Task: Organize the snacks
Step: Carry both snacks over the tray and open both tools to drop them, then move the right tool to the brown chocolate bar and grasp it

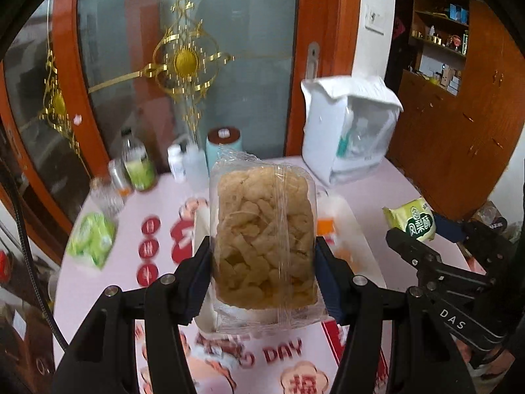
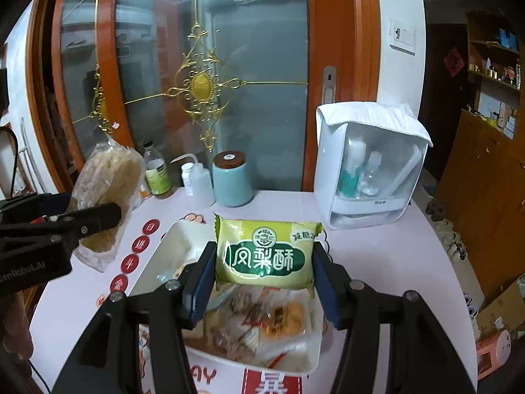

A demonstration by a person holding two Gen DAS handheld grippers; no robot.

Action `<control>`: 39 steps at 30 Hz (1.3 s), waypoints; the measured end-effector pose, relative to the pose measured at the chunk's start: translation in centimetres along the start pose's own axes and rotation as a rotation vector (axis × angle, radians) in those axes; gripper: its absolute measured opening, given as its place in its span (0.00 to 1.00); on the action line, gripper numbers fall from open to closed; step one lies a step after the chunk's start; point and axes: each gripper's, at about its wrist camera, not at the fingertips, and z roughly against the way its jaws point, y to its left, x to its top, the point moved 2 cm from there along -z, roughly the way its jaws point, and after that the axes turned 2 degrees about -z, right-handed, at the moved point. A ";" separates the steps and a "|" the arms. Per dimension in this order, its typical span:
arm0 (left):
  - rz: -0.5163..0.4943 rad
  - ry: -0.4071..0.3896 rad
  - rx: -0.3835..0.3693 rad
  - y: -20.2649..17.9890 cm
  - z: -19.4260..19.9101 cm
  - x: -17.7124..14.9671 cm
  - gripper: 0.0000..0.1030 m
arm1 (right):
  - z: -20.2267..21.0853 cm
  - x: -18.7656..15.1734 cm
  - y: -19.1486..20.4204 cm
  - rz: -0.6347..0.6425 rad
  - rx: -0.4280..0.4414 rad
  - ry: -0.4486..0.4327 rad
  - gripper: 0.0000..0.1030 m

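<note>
Clear puffed-snack bag (image 1: 264,239) clamped in left gripper (image 1: 262,282); green pineapple-cake packet (image 2: 265,252) clamped in right gripper (image 2: 262,282).

Clear plastic packet of tan puffed snacks (image 1: 264,236). Yellow-green foil packet (image 2: 265,253), dark green label, white characters. Pink tablecloth (image 2: 377,262), red round motifs. White tray (image 2: 177,236).

Lived-in home, dining or hallway corner. Orange-framed frosted-glass door (image 2: 256,98) with gold ornament (image 2: 200,87), wooden cabinet (image 2: 485,177) with cluttered shelves, shoes (image 2: 449,233) on floor. Table (image 2: 387,262) holds bottles (image 2: 157,170), a lidded jar (image 2: 231,179).
</note>
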 end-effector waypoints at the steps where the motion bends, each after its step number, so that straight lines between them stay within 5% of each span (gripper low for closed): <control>1: 0.000 -0.007 0.010 0.1 -0.3 0.7 0.56 | -0.6 0.1 0.0 0.004 -0.001 0.005 0.55; 7: 0.002 0.004 0.032 1.0 -3.4 3.3 0.56 | -5.4 -1.0 0.5 0.027 -0.009 0.110 0.60; 9: -0.011 0.039 0.028 1.1 -5.1 3.1 0.60 | -6.6 -1.7 0.6 0.040 -0.023 0.133 0.75; 11: -0.017 0.069 0.027 1.0 -6.5 2.6 0.87 | -7.3 -2.2 0.8 0.062 -0.052 0.127 0.81; 13: -0.021 0.083 0.020 1.0 -7.8 1.8 0.95 | -7.6 -2.6 0.7 0.058 -0.038 0.138 0.82; 22: 0.020 0.164 0.034 2.1 -10.0 -0.5 0.95 | -7.7 -3.1 0.6 0.036 0.022 0.163 0.82; 39: -0.013 0.157 0.139 3.6 -3.7 -1.8 0.95 | -2.6 -3.9 3.5 0.081 0.179 0.130 0.81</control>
